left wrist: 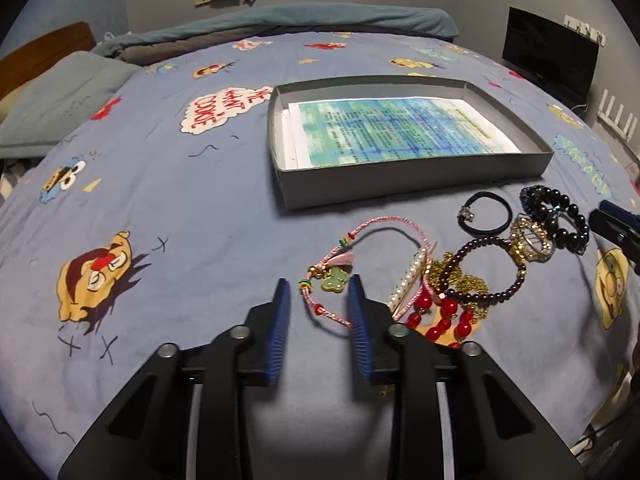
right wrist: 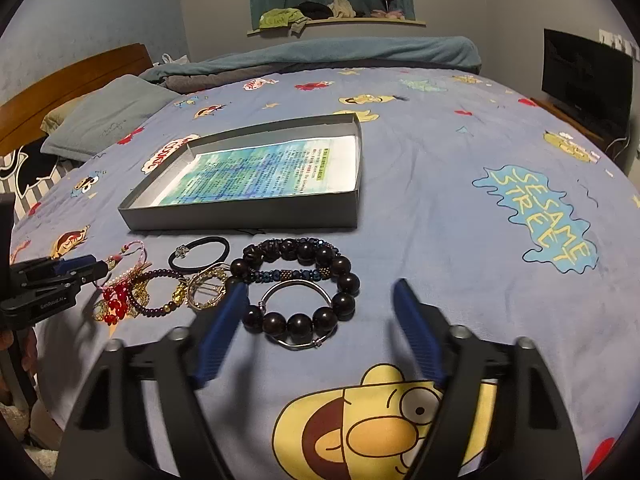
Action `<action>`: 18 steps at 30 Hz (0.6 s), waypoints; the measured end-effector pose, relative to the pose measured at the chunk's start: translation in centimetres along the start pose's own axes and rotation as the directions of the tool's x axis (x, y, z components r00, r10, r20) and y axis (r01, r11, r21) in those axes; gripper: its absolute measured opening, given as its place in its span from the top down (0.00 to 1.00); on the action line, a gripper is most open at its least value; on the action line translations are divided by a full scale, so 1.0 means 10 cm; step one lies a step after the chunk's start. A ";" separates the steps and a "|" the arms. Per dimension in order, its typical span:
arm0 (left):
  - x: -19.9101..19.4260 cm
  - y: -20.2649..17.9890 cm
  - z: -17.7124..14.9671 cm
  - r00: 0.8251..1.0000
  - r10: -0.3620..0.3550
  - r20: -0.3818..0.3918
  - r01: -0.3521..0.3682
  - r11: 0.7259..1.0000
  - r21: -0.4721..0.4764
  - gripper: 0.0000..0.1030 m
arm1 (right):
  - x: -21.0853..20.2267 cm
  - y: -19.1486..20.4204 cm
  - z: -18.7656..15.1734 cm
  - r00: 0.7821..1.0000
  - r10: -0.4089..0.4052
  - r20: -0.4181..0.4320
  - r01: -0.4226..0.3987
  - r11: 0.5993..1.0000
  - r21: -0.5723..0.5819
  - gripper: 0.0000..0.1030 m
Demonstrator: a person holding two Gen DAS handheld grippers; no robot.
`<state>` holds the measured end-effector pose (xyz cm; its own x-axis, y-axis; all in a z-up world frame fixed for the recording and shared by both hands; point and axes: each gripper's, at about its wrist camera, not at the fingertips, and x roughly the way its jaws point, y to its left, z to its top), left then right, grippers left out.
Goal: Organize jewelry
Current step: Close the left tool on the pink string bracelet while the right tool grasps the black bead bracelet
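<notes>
Left claw (left wrist: 320,312): mine, open, straddling the pink cord bracelet (left wrist: 360,248) on the bed.
Right claw (right wrist: 320,320): open around the black bead bracelet (right wrist: 304,288).
Box (left wrist: 400,184): just beyond, without jewelry.
Risk: tangled pile (left wrist: 444,292) could drag along if cords snag.

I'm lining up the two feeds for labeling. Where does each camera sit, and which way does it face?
Left wrist: on the left gripper, low over the bedspread, facing the pink cord bracelet and gray box; its blue fingers show.
Right wrist: on the right gripper, facing the dark bead bracelet; its fingers show, the left gripper at the left edge.
Shared: box, jewelry pile, black hair tie, windowsill.
</notes>
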<state>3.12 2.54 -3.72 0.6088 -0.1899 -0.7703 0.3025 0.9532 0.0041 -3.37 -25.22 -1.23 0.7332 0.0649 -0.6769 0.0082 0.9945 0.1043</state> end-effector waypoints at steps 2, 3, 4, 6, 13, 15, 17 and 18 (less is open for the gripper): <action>-0.01 0.00 0.00 1.000 -0.005 0.006 0.005 1.000 0.002 0.75 | 0.03 -0.03 0.03 1.000 -0.005 -0.003 0.005 1.000 -0.001 0.49; -0.01 0.00 0.01 1.000 -0.005 0.008 0.005 1.000 0.003 0.75 | 0.05 -0.04 0.04 1.000 -0.009 -0.006 0.009 1.000 -0.003 0.52; -0.01 0.00 0.01 1.000 -0.007 0.006 0.007 1.000 0.004 0.76 | 0.07 -0.06 0.06 1.000 -0.009 -0.011 0.009 1.000 -0.002 0.59; 0.01 -0.01 0.00 1.000 -0.015 -0.004 0.015 1.000 0.010 0.77 | 0.10 -0.09 0.08 1.000 -0.001 -0.022 0.001 1.000 0.000 0.63; 0.09 0.00 -0.01 0.999 -0.020 -0.025 0.021 1.000 0.015 0.77 | 0.28 -0.19 0.07 0.996 0.017 -0.086 -0.014 0.999 0.031 0.75; 0.11 0.00 -0.02 1.000 -0.017 -0.026 0.017 1.000 0.018 0.77 | 0.32 -0.20 0.07 0.995 0.023 -0.098 -0.020 0.999 0.036 0.75; 0.15 0.00 -0.02 0.999 -0.018 -0.032 0.019 1.000 0.013 0.77 | 0.39 -0.21 0.07 0.992 0.035 -0.120 -0.030 0.999 0.043 0.75; 0.16 0.01 -0.02 0.999 -0.021 -0.037 0.021 1.000 0.010 0.77 | 0.41 -0.21 0.07 0.991 0.041 -0.124 -0.036 0.998 0.045 0.75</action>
<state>4.02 2.37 -5.09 0.5750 -0.2010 -0.7931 0.3229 0.9464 -0.0058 0.11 -27.08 -3.74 0.6426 0.1158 -0.7574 0.0122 0.9868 0.1612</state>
